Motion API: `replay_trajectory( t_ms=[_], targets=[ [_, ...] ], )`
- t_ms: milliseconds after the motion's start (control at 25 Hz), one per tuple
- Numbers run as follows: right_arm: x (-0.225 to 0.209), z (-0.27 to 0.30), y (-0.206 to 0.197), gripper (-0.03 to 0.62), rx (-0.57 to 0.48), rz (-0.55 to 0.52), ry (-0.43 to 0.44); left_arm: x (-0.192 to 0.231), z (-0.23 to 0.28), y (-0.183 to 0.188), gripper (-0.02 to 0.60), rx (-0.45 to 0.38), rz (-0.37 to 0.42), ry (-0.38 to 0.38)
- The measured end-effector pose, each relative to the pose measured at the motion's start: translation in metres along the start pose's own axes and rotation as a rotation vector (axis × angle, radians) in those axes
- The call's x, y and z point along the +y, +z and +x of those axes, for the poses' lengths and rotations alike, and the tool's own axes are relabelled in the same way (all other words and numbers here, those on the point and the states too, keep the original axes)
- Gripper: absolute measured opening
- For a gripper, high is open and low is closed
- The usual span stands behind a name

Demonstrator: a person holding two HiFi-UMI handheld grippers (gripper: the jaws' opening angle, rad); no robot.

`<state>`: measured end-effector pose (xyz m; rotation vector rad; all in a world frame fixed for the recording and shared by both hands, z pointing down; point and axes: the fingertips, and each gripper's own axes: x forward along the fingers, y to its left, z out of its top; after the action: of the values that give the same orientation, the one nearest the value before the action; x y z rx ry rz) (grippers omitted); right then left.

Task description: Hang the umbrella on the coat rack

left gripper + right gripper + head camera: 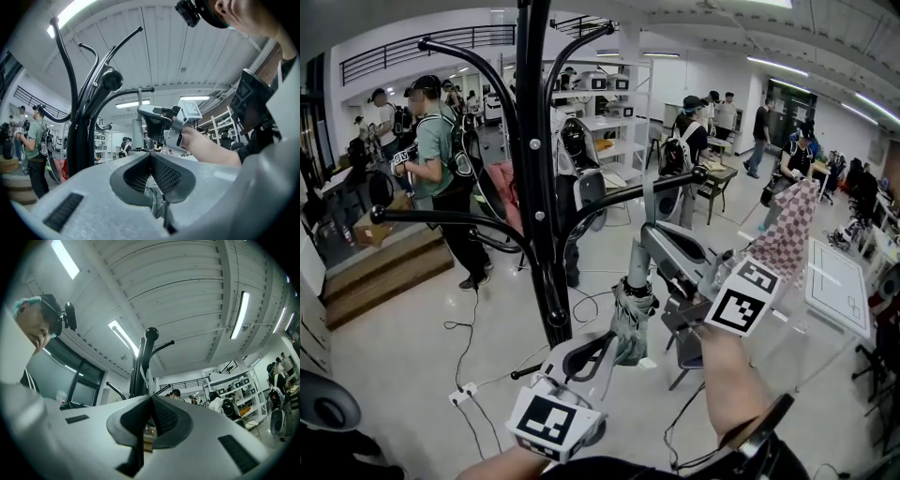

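The black coat rack (536, 187) stands in the middle with several curved arms. A folded grey umbrella (630, 314) hangs upright beside its pole. Its grey strap (649, 202) runs up across the right-hand rack arm (666, 186). My right gripper (654, 236) is shut on the strap just below that arm; the right gripper view shows the strap (148, 379) rising from the shut jaws (151, 398) toward the rack (143, 362). My left gripper (614, 345) is shut on the umbrella's lower folds, seen as grey fabric (157, 204) behind the jaws (151, 156).
Several people stand around the hall. Shelving (614, 112) is behind the rack, wooden steps (384, 267) at left. A checkered cloth (795, 234) and a white table (836, 281) are at right. Cables and a power strip (464, 392) lie on the floor.
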<state>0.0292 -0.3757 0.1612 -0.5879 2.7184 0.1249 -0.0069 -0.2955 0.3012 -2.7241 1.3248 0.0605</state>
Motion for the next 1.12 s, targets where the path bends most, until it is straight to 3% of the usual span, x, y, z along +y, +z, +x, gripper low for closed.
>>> replay_trajectory(
  t_ms=[240,520,920,1120],
  targets=[
    [0.006,0.008,-0.002,0.009,0.037,-0.080,-0.033,0.000,-0.003,0.001,0.009,0.004,-0.013,0.010],
    [0.016,0.027,-0.008,0.009,0.076,-0.128,0.013,0.006,-0.009,0.002,0.009,0.004,-0.005,0.030],
    [0.018,0.040,-0.020,0.009,0.095,-0.109,0.043,0.012,-0.016,-0.002,0.009,0.012,-0.004,0.055],
    [0.004,0.033,-0.023,0.009,0.083,-0.096,-0.016,0.014,-0.017,-0.005,0.009,0.018,0.001,0.062]
  ],
)
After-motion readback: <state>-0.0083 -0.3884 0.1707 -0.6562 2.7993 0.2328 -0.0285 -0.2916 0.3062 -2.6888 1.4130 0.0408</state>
